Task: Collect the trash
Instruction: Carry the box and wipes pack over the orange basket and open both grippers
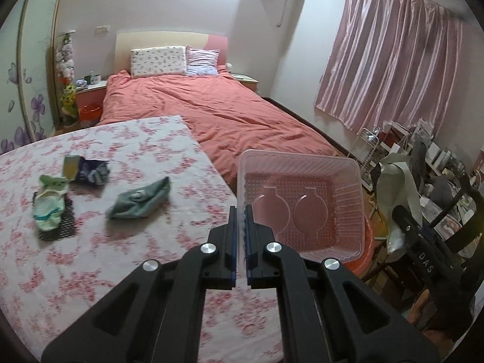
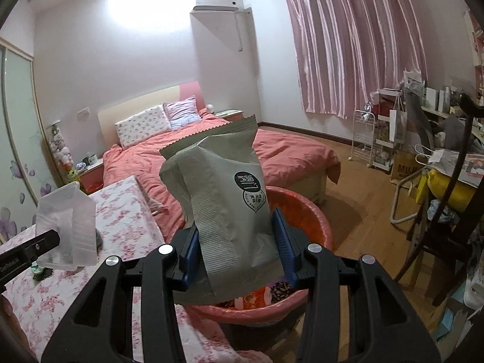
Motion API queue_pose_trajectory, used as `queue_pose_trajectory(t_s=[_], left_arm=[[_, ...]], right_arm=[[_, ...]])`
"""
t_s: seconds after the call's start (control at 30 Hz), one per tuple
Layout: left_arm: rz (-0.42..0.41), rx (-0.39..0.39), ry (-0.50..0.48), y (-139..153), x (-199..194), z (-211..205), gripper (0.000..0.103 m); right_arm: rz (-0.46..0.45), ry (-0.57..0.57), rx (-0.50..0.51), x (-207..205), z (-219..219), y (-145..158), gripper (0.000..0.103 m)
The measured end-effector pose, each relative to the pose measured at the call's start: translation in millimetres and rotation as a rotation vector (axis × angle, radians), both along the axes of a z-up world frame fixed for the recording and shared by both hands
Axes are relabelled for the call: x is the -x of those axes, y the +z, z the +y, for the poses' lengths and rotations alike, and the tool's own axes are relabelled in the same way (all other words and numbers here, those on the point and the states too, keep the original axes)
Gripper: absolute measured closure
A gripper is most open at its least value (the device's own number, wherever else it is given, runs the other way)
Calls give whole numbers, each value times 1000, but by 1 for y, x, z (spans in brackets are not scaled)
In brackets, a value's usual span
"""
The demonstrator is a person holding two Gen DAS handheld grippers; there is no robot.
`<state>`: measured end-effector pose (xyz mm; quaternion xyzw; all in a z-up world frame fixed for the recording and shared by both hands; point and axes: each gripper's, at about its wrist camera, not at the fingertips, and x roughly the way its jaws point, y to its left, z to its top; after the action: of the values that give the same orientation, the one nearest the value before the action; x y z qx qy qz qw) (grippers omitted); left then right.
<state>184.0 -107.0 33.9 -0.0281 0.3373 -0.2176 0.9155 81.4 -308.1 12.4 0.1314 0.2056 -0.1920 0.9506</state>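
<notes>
My left gripper (image 1: pixel 241 215) is shut on the rim of a clear plastic tray (image 1: pixel 305 202), held just past the table's right edge above the orange-red bin (image 1: pixel 364 251). The tray also shows in the right wrist view (image 2: pixel 65 230). My right gripper (image 2: pixel 236 227) is shut on a grey-green snack wrapper (image 2: pixel 224 193), held upright over the bin (image 2: pixel 305 211), which holds other trash. The wrapper (image 1: pixel 396 181) shows at right in the left wrist view. A crumpled blue and yellow wrapper (image 1: pixel 86 169) lies on the table (image 1: pixel 136 257).
Socks lie on the flowered tablecloth: a pale green one (image 1: pixel 50 205) and a grey-green one (image 1: pixel 139 199), with a black mesh mat (image 1: pixel 60 227). A bed (image 1: pixel 217 112) stands behind the table. Cluttered shelves and a dark chair (image 2: pixel 438 227) stand at right.
</notes>
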Motion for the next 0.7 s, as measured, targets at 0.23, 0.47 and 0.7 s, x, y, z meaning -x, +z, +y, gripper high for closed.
queue_pose_trajectory(t_s=[0.23,0.47,0.7], left_arm=[[14,-15,-41,-9,-11,-30,98],[34,-19,-80,-21,-26,-60,98],[63,-38,-101,-37,-41,-87,98]], right_arm=[[-9,-23,-37,-2,-19,-5,59],[-17,-35,-86,-8,-35,-10,58],[-12,-31,-132,-16,-47,-18,59]])
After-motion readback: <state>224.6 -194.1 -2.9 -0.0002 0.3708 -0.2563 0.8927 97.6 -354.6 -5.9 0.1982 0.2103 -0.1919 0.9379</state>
